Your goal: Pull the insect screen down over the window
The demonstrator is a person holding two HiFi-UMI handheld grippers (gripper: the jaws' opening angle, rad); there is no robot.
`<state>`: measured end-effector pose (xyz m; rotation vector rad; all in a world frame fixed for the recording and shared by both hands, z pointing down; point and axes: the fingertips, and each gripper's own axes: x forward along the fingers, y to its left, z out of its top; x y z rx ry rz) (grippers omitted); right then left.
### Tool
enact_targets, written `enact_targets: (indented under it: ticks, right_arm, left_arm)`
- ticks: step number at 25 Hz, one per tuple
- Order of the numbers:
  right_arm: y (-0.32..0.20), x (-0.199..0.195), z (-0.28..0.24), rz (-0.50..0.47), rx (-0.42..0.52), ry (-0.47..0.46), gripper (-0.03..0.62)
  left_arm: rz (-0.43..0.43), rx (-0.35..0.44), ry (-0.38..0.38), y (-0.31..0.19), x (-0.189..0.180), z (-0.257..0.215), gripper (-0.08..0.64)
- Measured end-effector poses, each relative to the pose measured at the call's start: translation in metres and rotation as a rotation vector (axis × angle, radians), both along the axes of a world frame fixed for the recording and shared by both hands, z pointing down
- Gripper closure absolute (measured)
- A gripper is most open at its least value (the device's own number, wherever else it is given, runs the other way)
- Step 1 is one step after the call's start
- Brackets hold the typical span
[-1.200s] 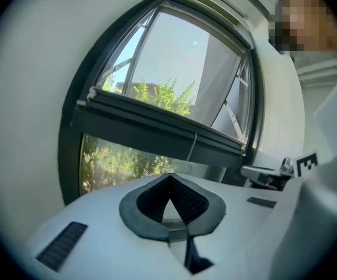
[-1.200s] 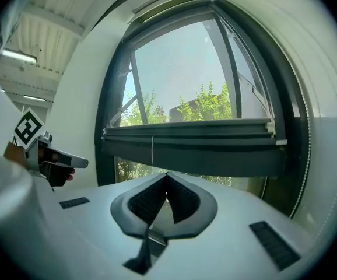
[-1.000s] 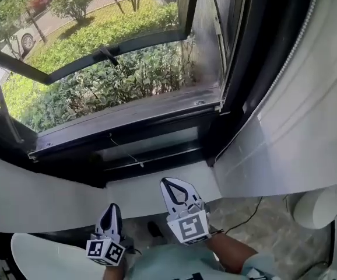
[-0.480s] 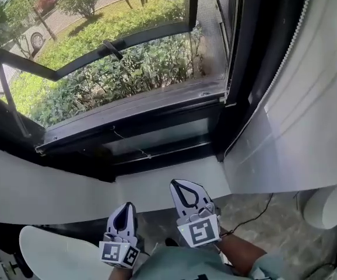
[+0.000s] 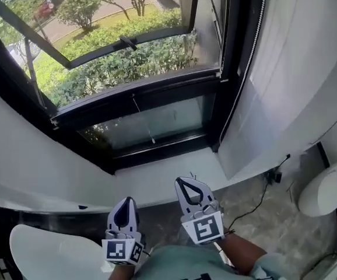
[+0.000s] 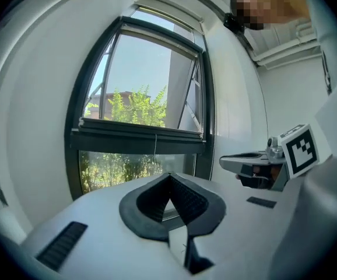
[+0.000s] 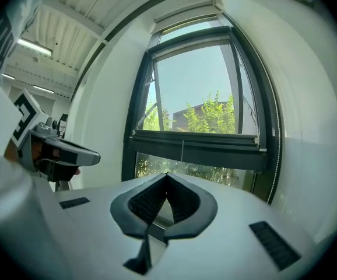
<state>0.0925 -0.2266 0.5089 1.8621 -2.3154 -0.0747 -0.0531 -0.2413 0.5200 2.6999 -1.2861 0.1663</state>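
Note:
The black-framed window fills the top of the head view, its upper sash tilted outward over green shrubs. A faint grey mesh shows at the right of the upper opening. A thin pull cord hangs from the black cross rail over the lower glass. My left gripper and right gripper are held low, near my body and well short of the window, both shut and empty. The cord also shows in the left gripper view, and in the right gripper view the cord hangs ahead.
A white sill runs under the window. A bead chain hangs along the white wall panel at right. On the stone floor lie a black cable and a round white object. A white rounded surface sits bottom left.
My head view has drawn back and tilted, so the window looks farther and the lower pane and sill now show. Both grippers have stayed low and shut, and sit slightly further right in the picture.

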Motion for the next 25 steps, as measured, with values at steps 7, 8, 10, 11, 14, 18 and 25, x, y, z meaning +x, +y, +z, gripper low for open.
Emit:
enact_targets:
  ticks: [7, 8, 10, 11, 14, 18, 25]
  right_arm:
    - [0.104, -0.095, -0.011, 0.003, -0.007, -0.020, 0.584]
    - [0.117, -0.103, -0.013, 0.017, -0.009, -0.036, 0.584]
    - [0.142, -0.118, -0.019, 0.040, -0.010, -0.057, 0.584]
    - [0.154, -0.125, -0.021, 0.045, -0.009, -0.061, 0.584]
    - [0.183, -0.141, -0.025, 0.047, -0.014, -0.053, 0.584]
    - [0.213, -0.150, -0.026, 0.052, -0.016, -0.041, 0.584]
    - [0.257, -0.137, -0.013, 0.057, -0.055, -0.051, 0.584]
  left_arm:
    - [-0.040, 0.033, 0.005, 0.093, -0.104, -0.016, 0.548]
    - [-0.037, 0.036, 0.005, 0.106, -0.115, -0.019, 0.548]
    - [-0.032, 0.039, 0.006, 0.132, -0.134, -0.022, 0.548]
    - [-0.031, 0.038, 0.007, 0.144, -0.142, -0.022, 0.548]
    - [-0.041, 0.022, 0.023, 0.174, -0.159, -0.017, 0.548]
    - [-0.045, 0.002, 0.025, 0.206, -0.169, -0.008, 0.548]
    - [-0.019, -0.024, 0.011, 0.246, -0.147, 0.007, 0.548]
